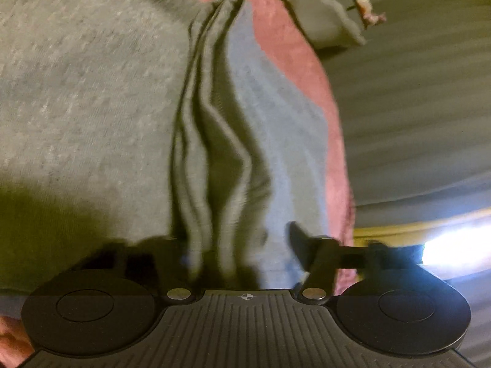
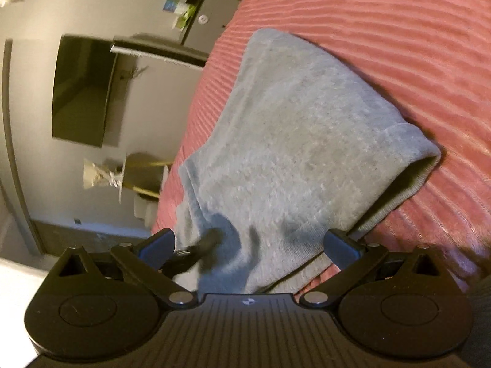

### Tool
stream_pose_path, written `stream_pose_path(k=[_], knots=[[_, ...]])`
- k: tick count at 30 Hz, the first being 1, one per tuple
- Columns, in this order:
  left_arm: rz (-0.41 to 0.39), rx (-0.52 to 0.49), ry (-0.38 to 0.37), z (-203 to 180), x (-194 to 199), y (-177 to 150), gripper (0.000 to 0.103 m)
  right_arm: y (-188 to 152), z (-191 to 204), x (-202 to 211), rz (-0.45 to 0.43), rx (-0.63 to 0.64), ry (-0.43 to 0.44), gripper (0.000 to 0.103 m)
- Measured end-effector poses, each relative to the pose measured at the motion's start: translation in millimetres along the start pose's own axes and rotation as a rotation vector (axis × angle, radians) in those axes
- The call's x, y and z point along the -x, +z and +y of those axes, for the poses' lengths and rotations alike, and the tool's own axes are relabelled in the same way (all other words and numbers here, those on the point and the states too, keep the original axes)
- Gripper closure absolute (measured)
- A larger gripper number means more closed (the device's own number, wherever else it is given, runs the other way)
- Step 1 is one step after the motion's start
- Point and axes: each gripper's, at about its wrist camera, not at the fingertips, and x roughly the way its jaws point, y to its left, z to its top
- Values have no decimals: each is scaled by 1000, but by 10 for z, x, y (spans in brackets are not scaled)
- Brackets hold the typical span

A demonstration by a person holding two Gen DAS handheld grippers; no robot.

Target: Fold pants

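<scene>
Grey-blue pants (image 1: 92, 92) lie on a pink ribbed bedspread (image 1: 291, 46). In the left wrist view a stack of folded edges (image 1: 208, 153) runs from the far corner straight down between my left gripper's (image 1: 230, 245) fingers. Its jaws stand partly apart; the right finger (image 1: 302, 245) rests beside the cloth and the other is in shadow. In the right wrist view the folded pants (image 2: 291, 138) end in a hem opening (image 2: 411, 178) at the right. My right gripper (image 2: 250, 243) is open, the near cloth edge lying between its blue pads (image 2: 340, 245). A blurred black part (image 2: 205, 239) touches the cloth there.
The bed's edge runs along the pants, with grey floor (image 1: 414, 107) beyond it and a white object (image 1: 325, 21) on the floor. In the right wrist view a dark screen (image 2: 83, 92) hangs on the wall, with a shelf (image 2: 159, 49) and lamp (image 2: 144, 168) beside the bedspread (image 2: 383, 30).
</scene>
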Motion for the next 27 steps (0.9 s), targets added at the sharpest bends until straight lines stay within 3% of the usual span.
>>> stream_pose_path(k=[2,8,13,20,27], knots=[[-16,-4,15,19,34,-13,80,-21,28,-10,4,20,-12,0],[-128,4,-139,15,285,-45,84,-109,120,-142,75,42,38,0],[-150,-3,-149,-22,397,-105,85,-214,204,-384,123,63,13,0],[-159,31,-154,26,479,-106,85,28,130,-159,-64,3,8,0],[-156,46,-70,98,579,-140,85,110,-9,89,-280,-70,-237,0]])
